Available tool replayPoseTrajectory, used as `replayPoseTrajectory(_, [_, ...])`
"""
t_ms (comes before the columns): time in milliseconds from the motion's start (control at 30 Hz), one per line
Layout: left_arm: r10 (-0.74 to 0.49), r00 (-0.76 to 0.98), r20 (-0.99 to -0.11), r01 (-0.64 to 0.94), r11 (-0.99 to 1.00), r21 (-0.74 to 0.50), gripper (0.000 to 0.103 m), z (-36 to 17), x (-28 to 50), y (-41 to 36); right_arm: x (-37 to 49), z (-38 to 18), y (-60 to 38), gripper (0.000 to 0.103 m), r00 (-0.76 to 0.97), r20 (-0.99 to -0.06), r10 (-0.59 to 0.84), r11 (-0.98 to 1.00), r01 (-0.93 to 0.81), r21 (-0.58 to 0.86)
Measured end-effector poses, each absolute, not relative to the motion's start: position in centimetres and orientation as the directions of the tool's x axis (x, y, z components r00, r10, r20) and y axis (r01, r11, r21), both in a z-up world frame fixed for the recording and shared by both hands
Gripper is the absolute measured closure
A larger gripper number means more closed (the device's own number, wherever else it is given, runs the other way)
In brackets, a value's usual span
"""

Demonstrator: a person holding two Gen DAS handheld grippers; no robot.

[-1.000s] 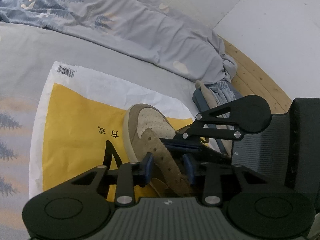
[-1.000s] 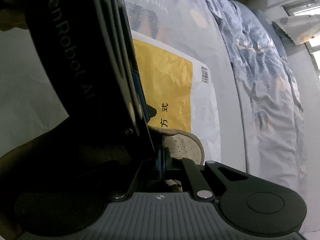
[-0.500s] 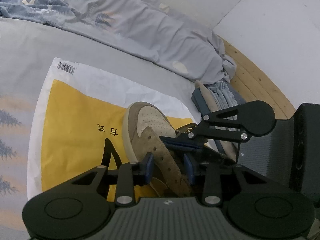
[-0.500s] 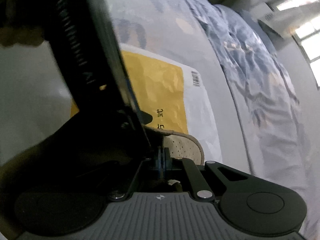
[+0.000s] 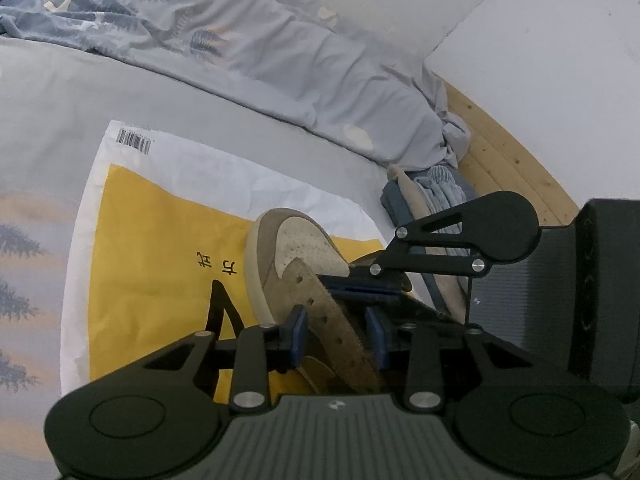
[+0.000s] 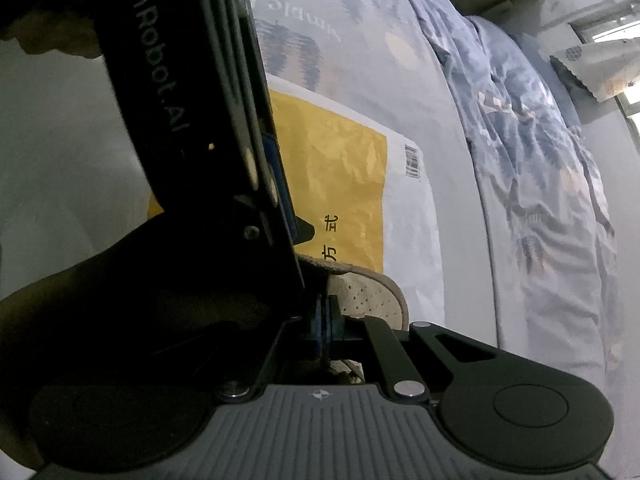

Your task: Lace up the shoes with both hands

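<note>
1. The shoe [image 5: 296, 264] lies on its side on the yellow bag [image 5: 160, 264], toe away.
2. The left gripper [image 5: 336, 336] straddles the eyelet flap [image 5: 332, 320], jaws apart, likely steadying it for threading.
3. The right gripper [image 6: 325, 330] is pinched nearly closed by the toe, probably on a lace, though I cannot tell.

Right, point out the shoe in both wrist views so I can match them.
Left wrist: the shoe sits lower centre, toe pointing away, its eyelet flap between the left gripper pads.
Right wrist: only its perforated toe shows, lower centre.
Shared landmark: the yellow bag under it.
</note>
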State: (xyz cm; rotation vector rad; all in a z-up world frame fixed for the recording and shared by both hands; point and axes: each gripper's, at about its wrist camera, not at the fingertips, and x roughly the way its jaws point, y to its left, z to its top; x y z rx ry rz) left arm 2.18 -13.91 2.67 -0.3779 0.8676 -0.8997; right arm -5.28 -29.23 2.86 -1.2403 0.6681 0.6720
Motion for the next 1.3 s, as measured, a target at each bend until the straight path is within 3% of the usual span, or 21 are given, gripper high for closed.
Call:
replayPoseTrajectory(467, [-0.789, 0.396, -0.47, 0.379, 0.606, -0.699, 0.073, 2.4, 3.6, -11.4, -6.1, 2.0, -29.3, 0.102, 0.679, -0.726, 0.105, 0.076, -0.734, -0.675])
replayPoseTrajectory(633, [-0.762, 0.433, -0.481, 0.29, 0.623, -0.727, 0.075, 1.8, 4.4, -10.0, -5.8, 2.2, -29.0, 0.102, 0.658, -0.746, 0.102, 0.131, -0.752, -0.646])
replayPoseTrajectory(1067, [-0.762, 0.435, -0.48, 0.258, 0.616, -0.744, 0.075, 1.4, 4.8, -9.6, -3.4, 3.1, -29.0, 0.102, 0.594, -0.802, 0.061, 0.382, -0.756, -0.531])
replayPoseTrajectory(1300, [-0.761, 0.432, -0.484, 0.259, 0.619, -0.742, 0.075, 1.4, 4.7, -9.5, -5.5, 3.3, -29.6, 0.102, 0.653, -0.746, 0.133, 0.371, -0.73, -0.573])
